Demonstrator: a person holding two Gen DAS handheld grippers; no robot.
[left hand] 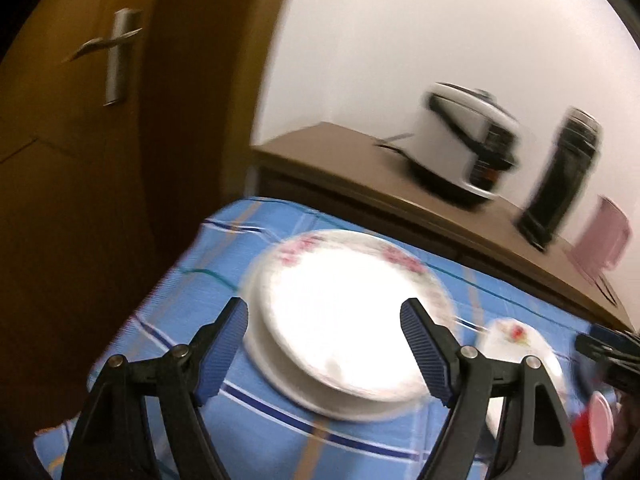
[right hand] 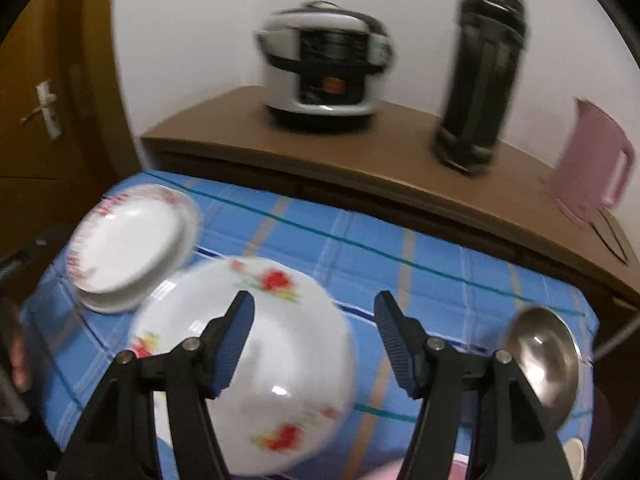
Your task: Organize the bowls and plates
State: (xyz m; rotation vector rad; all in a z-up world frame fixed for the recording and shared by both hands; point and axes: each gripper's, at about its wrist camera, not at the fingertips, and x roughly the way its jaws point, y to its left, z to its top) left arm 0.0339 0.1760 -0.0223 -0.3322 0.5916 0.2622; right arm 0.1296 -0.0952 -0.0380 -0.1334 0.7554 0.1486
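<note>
Blue checked tablecloth point(right hand: 420, 280) covers the table. At left, a stack of round white plates point(right hand: 128, 244) with pink floral rims; the left gripper point(left hand: 324, 312) hangs over it, ribbed blue pads spread wide, holding nothing. Centre, a glossy white bowl point(right hand: 280, 360) with red flowers lies beneath the right gripper point(right hand: 314, 306), jaws parted and empty. At right, a polished steel bowl point(right hand: 548, 356).
</note>
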